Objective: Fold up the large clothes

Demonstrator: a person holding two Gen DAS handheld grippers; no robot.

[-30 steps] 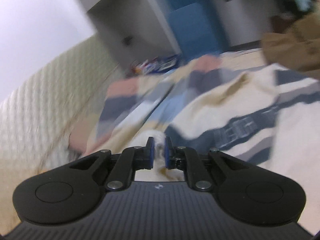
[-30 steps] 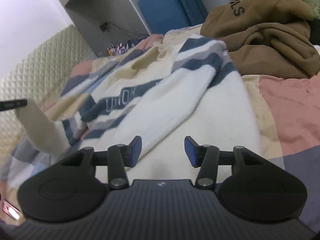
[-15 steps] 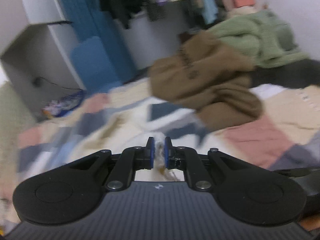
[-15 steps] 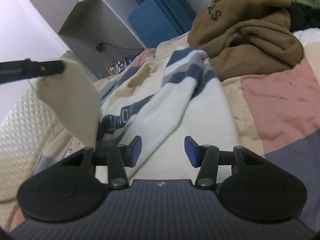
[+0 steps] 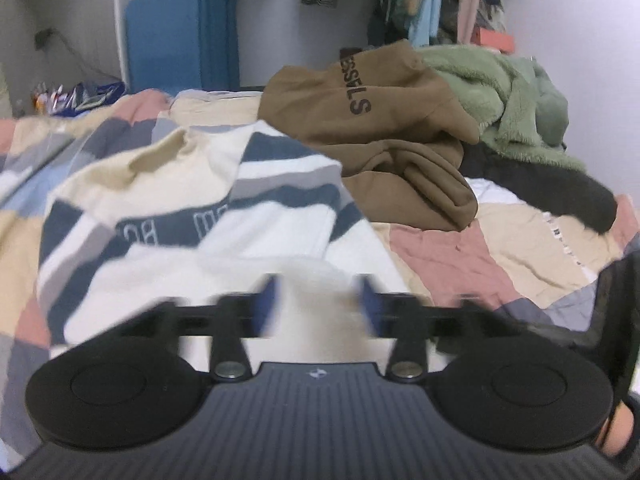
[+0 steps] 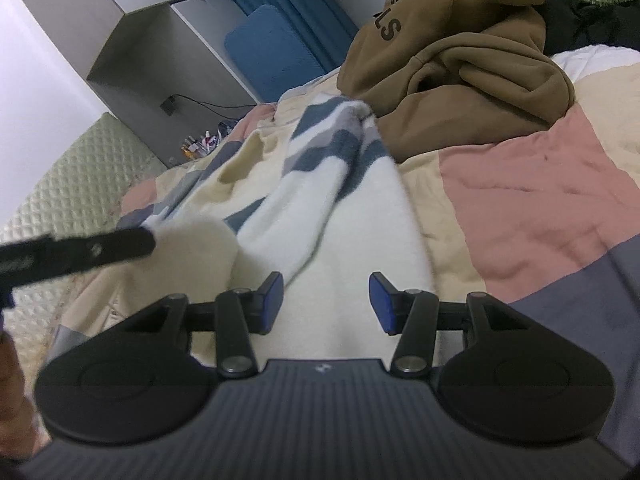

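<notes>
A cream sweater with navy and grey stripes (image 5: 192,208) lies spread on the patchwork bedspread (image 5: 460,248). My left gripper (image 5: 320,304) hangs low over its white lower part. Its jaws are opening, blurred by the motion, and a fold of cream sleeve sits loosely between them. In the right wrist view the sweater (image 6: 340,208) runs away from me. The left gripper's dark finger (image 6: 80,252) touches the cream sleeve end (image 6: 200,240) at the left. My right gripper (image 6: 326,304) stands open just above the white cloth, gripping nothing.
A brown hoodie (image 5: 384,128) is heaped just past the sweater, with a green fleece (image 5: 512,100) and a black garment (image 5: 560,192) to its right. A quilted headboard (image 6: 60,184) borders the bed's left side. A grey shelf unit (image 6: 132,40) and hanging clothes stand behind.
My left gripper swung right across the sweater with the sleeve pinched in it, sank toward the cloth, and its jaws have spread apart. My right gripper shifted only slightly and stayed open.
</notes>
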